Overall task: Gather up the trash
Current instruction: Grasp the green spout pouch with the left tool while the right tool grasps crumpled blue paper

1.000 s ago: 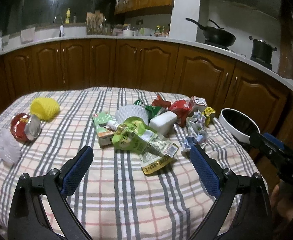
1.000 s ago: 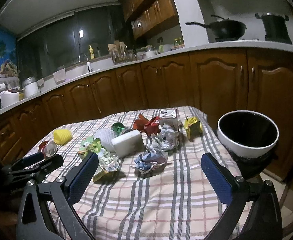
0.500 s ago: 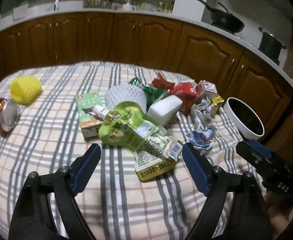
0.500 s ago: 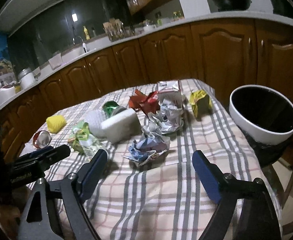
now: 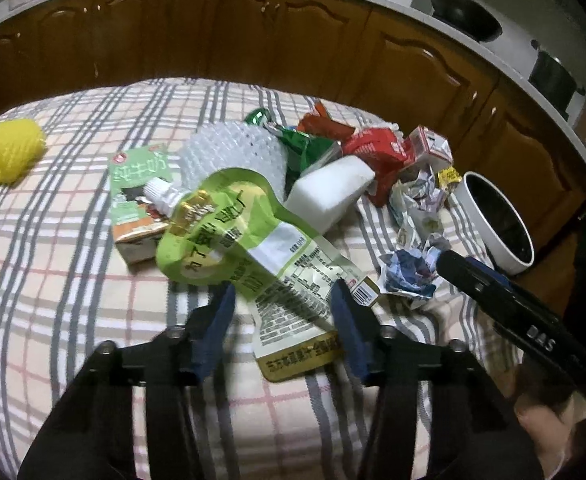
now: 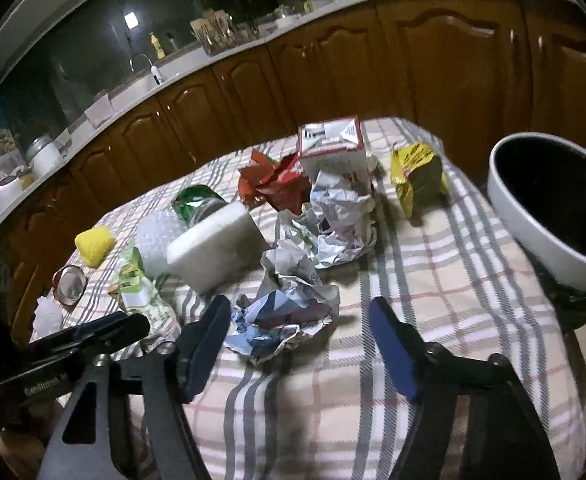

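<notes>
Basically both grippers are going in at once, one piece of trash each. The left gripper [image 5: 283, 300] sits low over the tabletop [image 5: 53, 280] w/ the tail end of the green pouch [image 5: 245, 240] lying between its jaws; they're closing but the pads don't look pressed on it yet, so apart for now. The pouch lies flat on top of the heap, spout leaning on the milk carton [image 5: 137, 200], prob. why it's taken by its loose bottom edge.

The right gripper [image 6: 297, 340] does the same w/ the crumpled paper ball [image 6: 285, 316]: jaws closing, paper between them nearer the left pad, not clamped as far as I can tell. That ball is the nearest loose bit on its side, and the white bin [image 6: 525, 216] stands just off the tabletop's right edge, so a short carry by my reckoning.

Vs. a second ago: both grippers were further back and higher w/ jaws spread wide; now they're down at the heap, tilted more downward, jaws visibly narrower. The trash itself hasn't shifted.
</notes>
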Available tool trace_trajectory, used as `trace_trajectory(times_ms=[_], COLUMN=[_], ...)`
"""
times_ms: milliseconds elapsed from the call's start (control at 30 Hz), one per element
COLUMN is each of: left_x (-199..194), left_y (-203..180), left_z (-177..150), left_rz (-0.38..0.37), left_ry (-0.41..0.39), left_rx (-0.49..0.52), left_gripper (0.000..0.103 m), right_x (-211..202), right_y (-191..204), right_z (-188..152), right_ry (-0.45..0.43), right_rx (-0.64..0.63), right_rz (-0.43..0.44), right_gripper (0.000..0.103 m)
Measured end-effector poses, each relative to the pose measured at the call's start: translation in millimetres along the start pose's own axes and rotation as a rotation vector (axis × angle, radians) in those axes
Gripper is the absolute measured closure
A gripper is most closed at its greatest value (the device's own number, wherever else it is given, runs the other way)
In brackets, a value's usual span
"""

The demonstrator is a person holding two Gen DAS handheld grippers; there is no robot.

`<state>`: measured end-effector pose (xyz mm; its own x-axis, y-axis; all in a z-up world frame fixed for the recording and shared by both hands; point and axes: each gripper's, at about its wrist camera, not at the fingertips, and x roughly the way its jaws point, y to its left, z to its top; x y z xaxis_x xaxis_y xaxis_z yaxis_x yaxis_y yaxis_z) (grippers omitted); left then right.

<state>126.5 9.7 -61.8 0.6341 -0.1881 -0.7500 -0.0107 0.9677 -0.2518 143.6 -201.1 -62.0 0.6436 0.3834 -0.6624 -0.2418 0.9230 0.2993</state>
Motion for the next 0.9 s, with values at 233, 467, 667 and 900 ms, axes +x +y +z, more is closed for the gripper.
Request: trace_trajectory(times_ms=[233,467,667,900], left_x=[2,-18,-42,-56], left_y=[-5,-9,-15,-20], left_z=[1,-7,-8,-5], left_rz=[-0.046,-0.082,-0.097,-0.094], left_ry=[-0.007,-0.045,-0.096,-0.131], left_rx=[0.04,0.082,0.111,0.133], left_gripper=[0.087,0.1,0.1,0.1], right_x=[12,2,-23,-10], right_y=[-1,-1,0,-18], right_z=[-6,-7,-9,1], right_ry=[0.051,0.026,-0.019,-0.007], right_rx=[0.006,-0.023,-0.043,0.057], right_rz=[0.044,0.071,0.081,0.099], right_gripper=[0.102,0.103,0.103,0.054])
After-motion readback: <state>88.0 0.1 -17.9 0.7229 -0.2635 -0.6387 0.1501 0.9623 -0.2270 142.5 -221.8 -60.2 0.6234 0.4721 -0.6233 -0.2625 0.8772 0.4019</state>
